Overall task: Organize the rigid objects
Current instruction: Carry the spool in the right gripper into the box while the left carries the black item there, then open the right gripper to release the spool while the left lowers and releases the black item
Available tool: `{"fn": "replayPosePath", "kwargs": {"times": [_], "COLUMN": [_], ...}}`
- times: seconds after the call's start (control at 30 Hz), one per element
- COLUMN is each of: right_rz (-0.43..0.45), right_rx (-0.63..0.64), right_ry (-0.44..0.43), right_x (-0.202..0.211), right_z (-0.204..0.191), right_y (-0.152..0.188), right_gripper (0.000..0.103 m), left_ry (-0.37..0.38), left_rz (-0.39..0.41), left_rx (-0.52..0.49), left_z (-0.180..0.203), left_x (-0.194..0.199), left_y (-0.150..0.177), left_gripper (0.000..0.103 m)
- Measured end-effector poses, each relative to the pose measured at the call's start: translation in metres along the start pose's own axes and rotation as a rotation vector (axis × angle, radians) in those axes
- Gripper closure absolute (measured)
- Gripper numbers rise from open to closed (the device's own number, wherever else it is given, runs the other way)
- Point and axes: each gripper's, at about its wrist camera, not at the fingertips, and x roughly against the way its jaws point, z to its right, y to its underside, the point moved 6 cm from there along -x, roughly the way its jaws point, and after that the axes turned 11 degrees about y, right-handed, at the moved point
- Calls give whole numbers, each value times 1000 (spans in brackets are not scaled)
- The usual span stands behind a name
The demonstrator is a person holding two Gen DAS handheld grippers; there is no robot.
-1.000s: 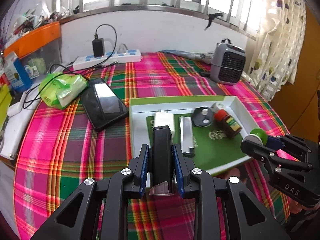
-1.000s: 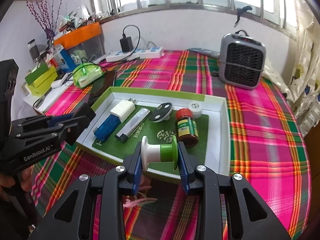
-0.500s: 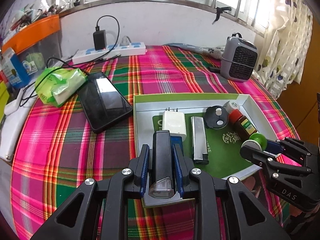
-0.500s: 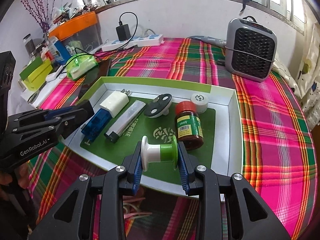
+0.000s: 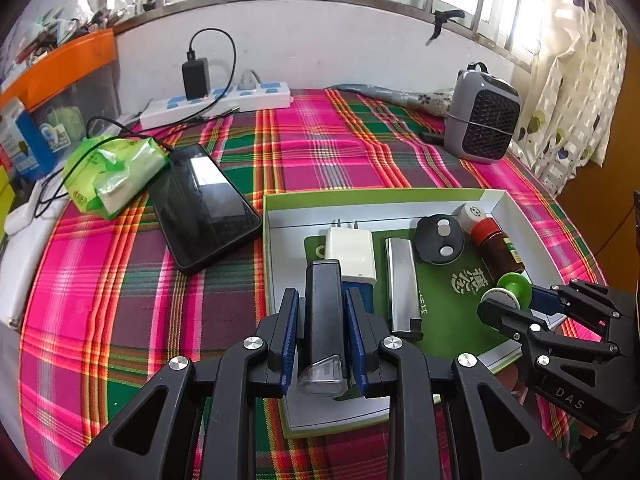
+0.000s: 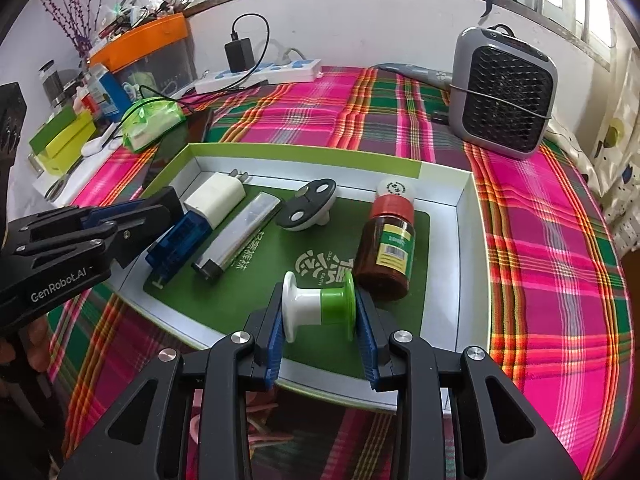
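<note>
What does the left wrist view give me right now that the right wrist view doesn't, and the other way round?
Only the left wrist view shows the black bar clamped in the left gripper end to end, plus the whole black tablet beside the box.

Only the right wrist view shows the white-and-green spool side-on in the right gripper, and the yellow-green boxes at the table's left edge.

Both show the open box with the white charger, silver lighter, brown bottle and black disc, and the grey heater.
</note>
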Motion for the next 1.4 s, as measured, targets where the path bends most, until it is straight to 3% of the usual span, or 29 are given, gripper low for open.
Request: {"fn": "replayPosePath", "kwargs": {"times": [1.1, 1.23, 1.4], "right_rz": [-9, -7, -1], "right_rx": [-40, -45, -48], "right_ry": [-19, -26, -29], "right_x": [-3, -1, 2], "right_z": [4, 4, 3], "right_y": [1, 1, 1], "right_gripper": [70, 62, 60], "left_ry": [7, 13, 22], "left_rz": [-29, -30, -26], "left_rx": [-10, -13, -14], "left_z": [5, 6, 9], "left_x": [-9, -8, -6], "left_y": [4, 5, 7], "left_gripper": [78, 76, 71]}}
